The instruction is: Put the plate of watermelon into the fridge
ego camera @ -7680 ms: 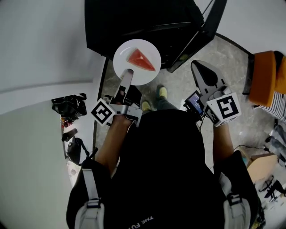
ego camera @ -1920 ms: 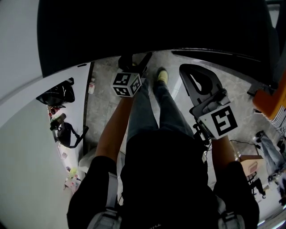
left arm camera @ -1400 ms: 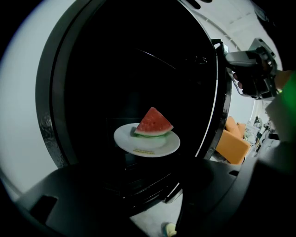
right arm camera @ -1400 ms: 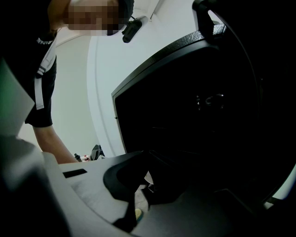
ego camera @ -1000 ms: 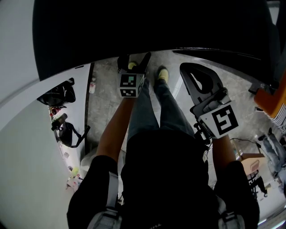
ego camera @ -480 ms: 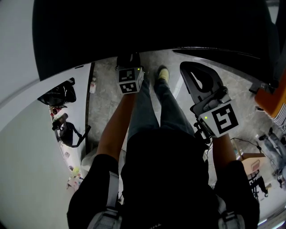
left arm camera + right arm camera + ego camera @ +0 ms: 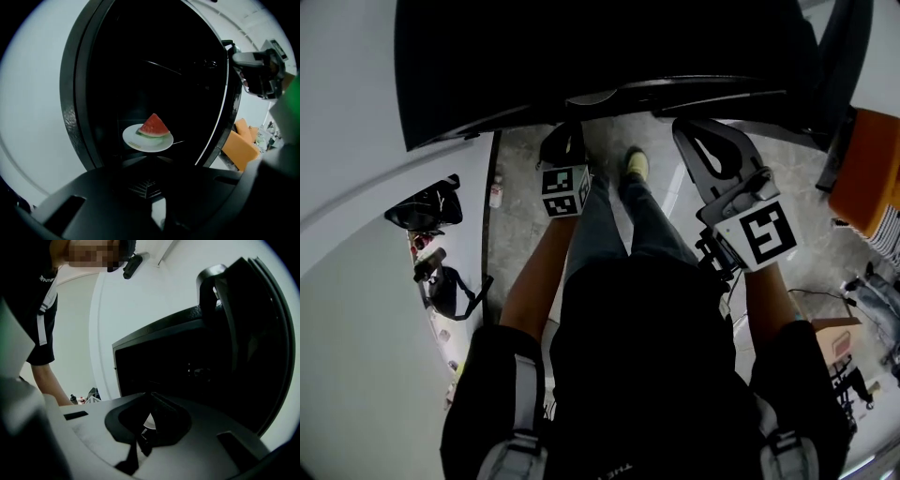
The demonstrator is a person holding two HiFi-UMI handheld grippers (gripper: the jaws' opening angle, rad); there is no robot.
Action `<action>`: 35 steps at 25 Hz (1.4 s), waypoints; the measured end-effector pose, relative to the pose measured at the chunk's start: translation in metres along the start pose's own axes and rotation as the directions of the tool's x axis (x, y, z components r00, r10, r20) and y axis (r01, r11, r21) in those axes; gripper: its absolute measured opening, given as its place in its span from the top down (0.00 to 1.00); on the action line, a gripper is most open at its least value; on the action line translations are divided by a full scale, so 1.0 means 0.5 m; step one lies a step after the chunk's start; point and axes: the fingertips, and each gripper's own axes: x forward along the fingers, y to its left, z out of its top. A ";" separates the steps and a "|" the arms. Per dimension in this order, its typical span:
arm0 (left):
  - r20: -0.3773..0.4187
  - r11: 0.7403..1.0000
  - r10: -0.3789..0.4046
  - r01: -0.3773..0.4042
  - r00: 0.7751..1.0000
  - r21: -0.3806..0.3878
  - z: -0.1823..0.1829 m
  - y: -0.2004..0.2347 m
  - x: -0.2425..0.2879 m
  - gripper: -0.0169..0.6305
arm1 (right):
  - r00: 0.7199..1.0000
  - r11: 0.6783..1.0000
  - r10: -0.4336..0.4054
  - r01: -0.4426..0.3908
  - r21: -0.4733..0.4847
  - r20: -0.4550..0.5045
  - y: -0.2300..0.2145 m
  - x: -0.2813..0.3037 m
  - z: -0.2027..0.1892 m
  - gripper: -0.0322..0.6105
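Observation:
A white plate (image 7: 140,140) with a red watermelon wedge (image 7: 153,126) rests inside the dark, open black fridge (image 7: 581,56). My left gripper (image 7: 147,185) is shut with nothing in it, a short way back from the plate and outside the fridge opening. In the head view the left gripper (image 7: 561,142) points at the fridge's lower edge, and the plate is hidden there. My right gripper (image 7: 689,131) hangs to the right, shut and holding nothing. In its own view the right gripper (image 7: 149,401) faces the fridge (image 7: 164,362) beside the open door (image 7: 253,333).
The fridge door edge (image 7: 225,108) stands right of the opening. An orange seat (image 7: 867,159) is at the far right. Black bags (image 7: 422,208) and small bottles (image 7: 495,195) sit on the floor at the left. A cardboard box (image 7: 834,342) lies lower right.
The plate, held by the left gripper earlier, now sits in the fridge. Over the last second the left gripper's jaws closed and it drew back toward me. The right gripper barely moved.

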 end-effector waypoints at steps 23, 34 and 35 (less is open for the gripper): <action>0.241 0.999 -0.005 -0.007 0.971 0.048 0.303 -0.118 -0.331 0.96 | 0.989 0.994 -0.100 0.105 -0.043 0.106 -0.066 -0.238 0.084 0.94; 0.252 0.998 -0.049 0.035 0.966 0.059 0.328 -0.146 -0.358 0.96 | 0.990 0.994 -0.105 0.104 0.018 0.095 -0.050 -0.232 0.074 0.94; 0.254 0.997 -0.057 0.045 0.965 0.055 0.327 -0.151 -0.358 0.96 | 0.990 0.994 -0.107 0.106 0.015 0.094 -0.046 -0.232 0.072 0.94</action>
